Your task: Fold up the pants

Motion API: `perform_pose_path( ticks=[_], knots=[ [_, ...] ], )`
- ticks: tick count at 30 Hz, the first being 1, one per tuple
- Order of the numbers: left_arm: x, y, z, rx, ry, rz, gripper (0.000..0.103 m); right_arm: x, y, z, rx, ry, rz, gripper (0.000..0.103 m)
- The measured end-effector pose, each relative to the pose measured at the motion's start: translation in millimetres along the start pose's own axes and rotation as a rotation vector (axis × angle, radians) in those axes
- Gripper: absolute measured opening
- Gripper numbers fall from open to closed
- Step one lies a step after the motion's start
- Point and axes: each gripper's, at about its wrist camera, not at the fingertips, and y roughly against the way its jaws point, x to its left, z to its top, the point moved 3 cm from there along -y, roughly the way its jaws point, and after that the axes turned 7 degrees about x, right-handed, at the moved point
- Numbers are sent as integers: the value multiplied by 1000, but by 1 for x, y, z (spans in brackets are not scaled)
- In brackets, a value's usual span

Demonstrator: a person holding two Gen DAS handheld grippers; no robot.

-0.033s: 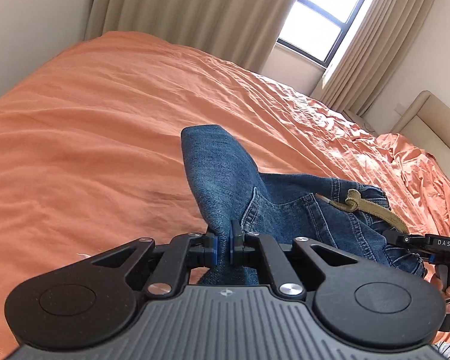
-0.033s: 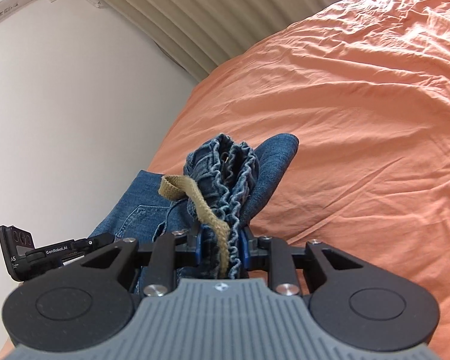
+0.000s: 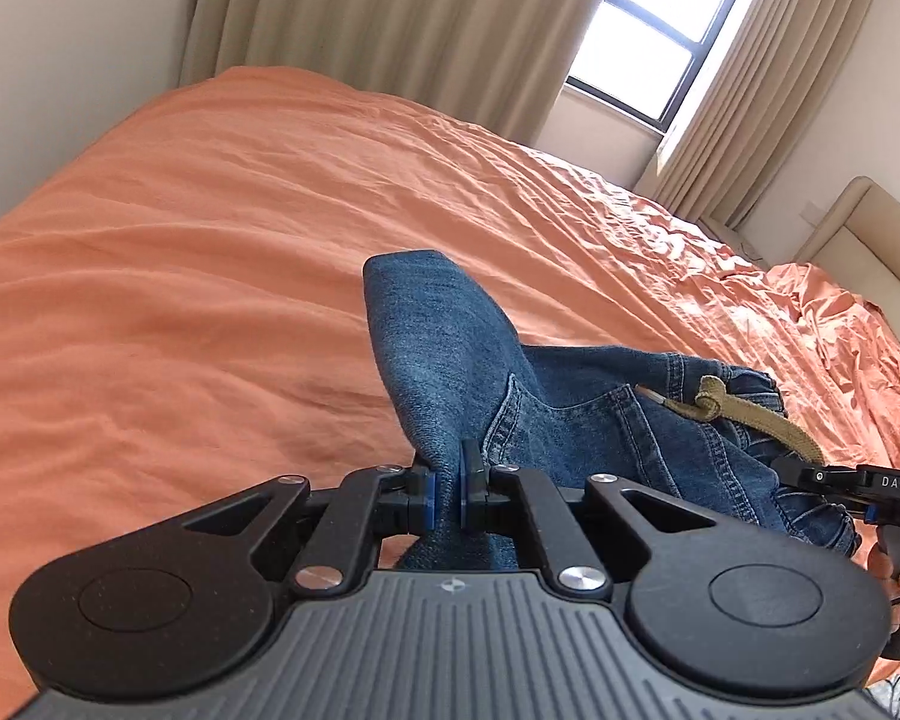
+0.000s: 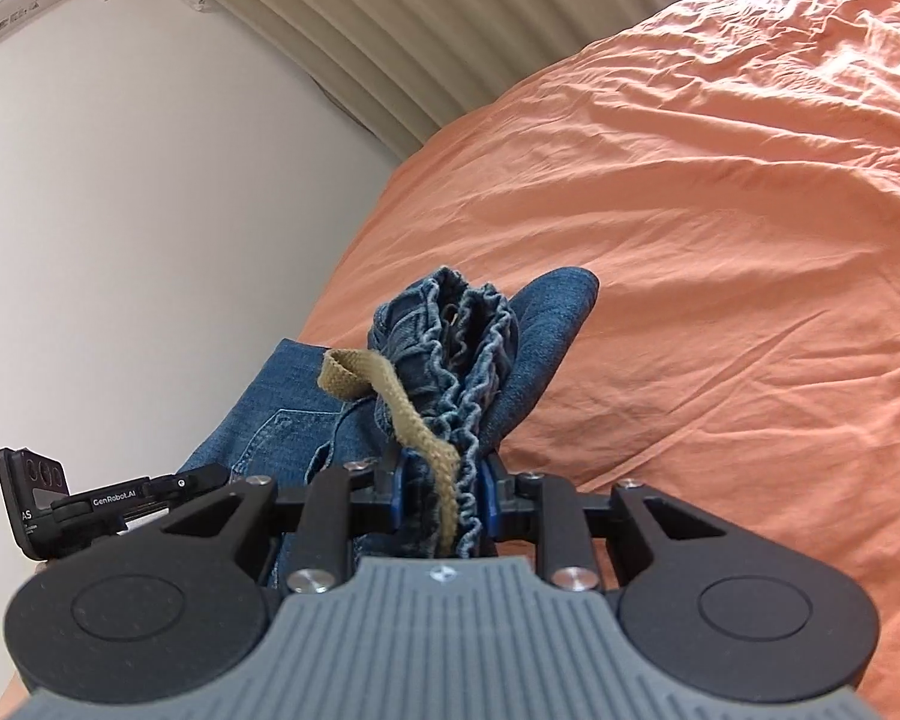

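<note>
Two grippers hold the blue denim pants above the orange bed cover. The left gripper pinches a thin fold of the cloth; the right gripper is clamped on the bunched elastic waistband, with the tan drawstring caught between its jaws. Denim is soft but rather heavy, so I think it will sag between the grips; the thick waistband and seams are the safer places to take hold. Compared with the earlier frames, nothing has visibly moved
</note>
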Motion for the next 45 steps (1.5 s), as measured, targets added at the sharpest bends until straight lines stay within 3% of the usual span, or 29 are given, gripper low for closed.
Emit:
perform_pose_path(
  ticks=[10,16,21,26,30,35,39,45],
  knots=[
    [93,-43,14,58,30,88,7,5,-112,-28,81,-93,9,19],
    [133,-82,-8,99,71,69,9,-33,-135,-52,85,-231,-1,19],
    [144,-99,-16,116,82,74,15,-29,-147,-57,79,-200,-65,24],
    [148,-74,-8,134,87,74,22,-1,-129,-47,61,-53,-183,42],
    [143,-36,-17,122,9,88,22,37,-100,-46,-34,170,-349,42],
    [132,-21,-42,144,-50,130,22,86,-86,-76,-98,431,-412,39],
    [142,-44,-66,232,-10,180,18,84,-115,-94,-9,432,-437,29],
    [153,-53,-73,281,47,196,18,67,-132,-99,38,406,-476,29]
  ],
)
